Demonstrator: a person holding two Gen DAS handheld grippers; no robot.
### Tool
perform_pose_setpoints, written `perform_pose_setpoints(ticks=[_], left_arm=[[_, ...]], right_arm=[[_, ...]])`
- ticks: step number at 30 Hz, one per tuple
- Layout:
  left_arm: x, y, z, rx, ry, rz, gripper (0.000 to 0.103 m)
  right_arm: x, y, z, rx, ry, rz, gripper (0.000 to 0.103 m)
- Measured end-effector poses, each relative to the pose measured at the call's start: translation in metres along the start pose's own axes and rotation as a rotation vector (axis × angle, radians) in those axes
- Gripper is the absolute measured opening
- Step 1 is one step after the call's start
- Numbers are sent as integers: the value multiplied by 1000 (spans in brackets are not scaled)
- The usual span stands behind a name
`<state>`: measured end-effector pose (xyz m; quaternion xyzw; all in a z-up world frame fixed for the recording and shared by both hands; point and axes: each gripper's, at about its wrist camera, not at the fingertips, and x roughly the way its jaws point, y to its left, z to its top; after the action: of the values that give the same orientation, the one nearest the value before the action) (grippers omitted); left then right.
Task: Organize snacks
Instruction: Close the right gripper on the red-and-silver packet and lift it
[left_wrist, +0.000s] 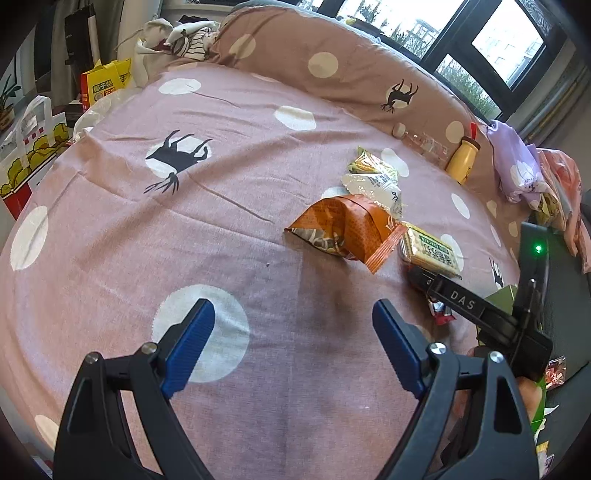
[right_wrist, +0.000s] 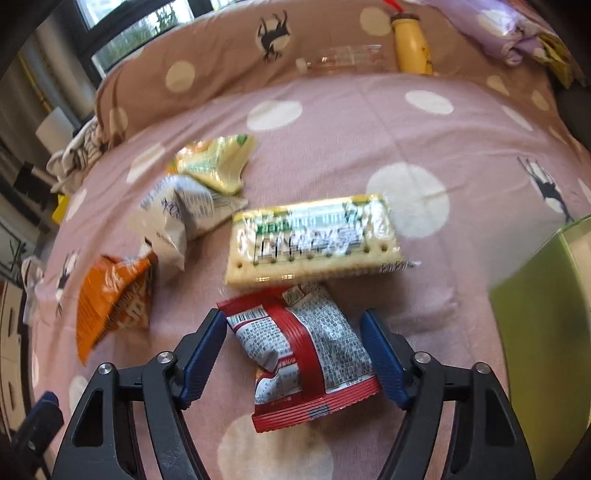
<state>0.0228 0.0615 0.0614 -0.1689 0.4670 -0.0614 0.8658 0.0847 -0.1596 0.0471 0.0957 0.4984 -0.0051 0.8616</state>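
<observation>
- My right hand-held gripper (right_wrist: 293, 352) is released, with its jaws spread wide to either side of the red snack packet (right_wrist: 303, 358), which lies flat on the bed (right_wrist: 332, 122). The left pad sits near the packet's edge; I cannot tell whether the right pad touches it.
- My left hand-held gripper (left_wrist: 293, 345) is also released and grasps nothing, hovering over bare bedsheet well apart from the snacks.
- The other snacks are scattered on the sheet: the cracker pack (right_wrist: 314, 240) just beyond the red packet, the orange bag (right_wrist: 110, 299) to the left, then the white bag (right_wrist: 177, 214) and the yellow-green bag (right_wrist: 218, 166) farther back.
- The green box (right_wrist: 546, 332) at the right edge looks to me like the likely destination, though I cannot confirm that.
- Risks as I judge them: the packet is a slack, crinkled pouch, so closing on it may fold it or let it slip out once lifted.
- The soft mattress gives, so pressing down could pinch the sheet along with the wrapper.
- The right view is motion-blurred, so my aim may be off; the cracker pack is close enough to be nudged or dragged.
</observation>
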Motion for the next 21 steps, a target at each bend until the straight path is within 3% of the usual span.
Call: perform_pose_setpoints(ticks=[1, 3, 8, 12, 15, 19, 21], left_arm=[[1, 0, 0, 0, 2, -1, 87], [1, -1, -1, 1, 6, -1, 88], [3, -1, -2, -4, 11, 9, 88], [3, 1, -2, -11, 14, 13, 88], [3, 1, -2, -18, 18, 17, 87], [5, -1, -4, -9, 38, 4, 87], [8, -4, -5, 0, 56, -5, 87]], right_arm=[[-2, 2, -1, -15, 8, 8, 60], [-7, 3, -6, -8, 25, 27, 53], [-19, 12, -21, 0, 74, 84, 52], [-24, 22, -40, 0, 195, 139, 52], [-28, 29, -45, -17, 215, 145, 55], [-39, 14, -40, 51, 154, 139, 75], [-41, 5, -39, 94, 138, 143, 75]])
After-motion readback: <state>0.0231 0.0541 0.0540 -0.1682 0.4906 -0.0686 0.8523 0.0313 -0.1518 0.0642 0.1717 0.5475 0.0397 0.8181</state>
